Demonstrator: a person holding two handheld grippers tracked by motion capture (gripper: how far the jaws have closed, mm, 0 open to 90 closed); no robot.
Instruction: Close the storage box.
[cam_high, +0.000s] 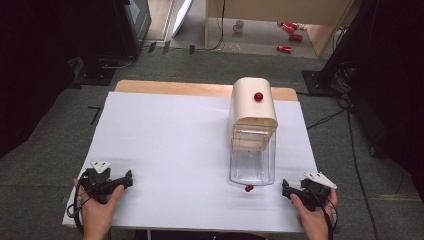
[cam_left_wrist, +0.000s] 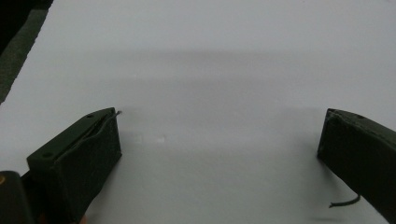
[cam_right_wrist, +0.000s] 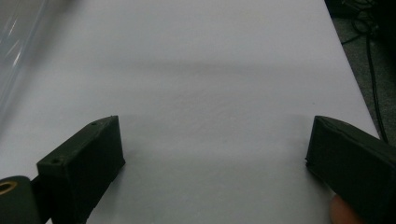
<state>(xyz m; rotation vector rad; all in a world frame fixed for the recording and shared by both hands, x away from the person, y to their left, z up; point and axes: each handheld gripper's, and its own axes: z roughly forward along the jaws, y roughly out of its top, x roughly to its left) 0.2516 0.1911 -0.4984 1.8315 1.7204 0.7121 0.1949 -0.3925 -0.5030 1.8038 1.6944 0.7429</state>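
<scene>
- White sheeting covers our desk (cam_high: 165, 150), with a strip of bare wood along its far edge and grey carpet all around; beyond it on the floor we see a mug (cam_high: 239, 26) and some red cans (cam_high: 290, 36).
- On the right half of the desk stands a clear container (cam_high: 252, 159) with a cream-coloured cover (cam_high: 252, 107) over its far part. The cover carries a red knob (cam_high: 258, 96) on top, and a second small red knob (cam_high: 248, 188) sits at the container's near bottom edge, right against the sheet.
- Our left hand-held gripper (cam_high: 126, 180) rests at the near left of the desk, well apart from the container. In the left gripper view its two black jaws stand wide apart with nothing but white sheet between them.
- Our right hand-held gripper (cam_high: 285, 189) lies at the near right, near the container's front corner but not touching it. In the right gripper view its jaws are likewise spread and hold nothing; the clear wall (cam_right_wrist: 14, 56) of the container shows at the left edge.
- We judge the work as not yet begun: the container looks closed and empty as far as we can tell, and no hand-held gripper holds anything.
- What is left, as we read it, is everything: reaching for the container, most likely from the right, and taking one of the red knobs.
</scene>
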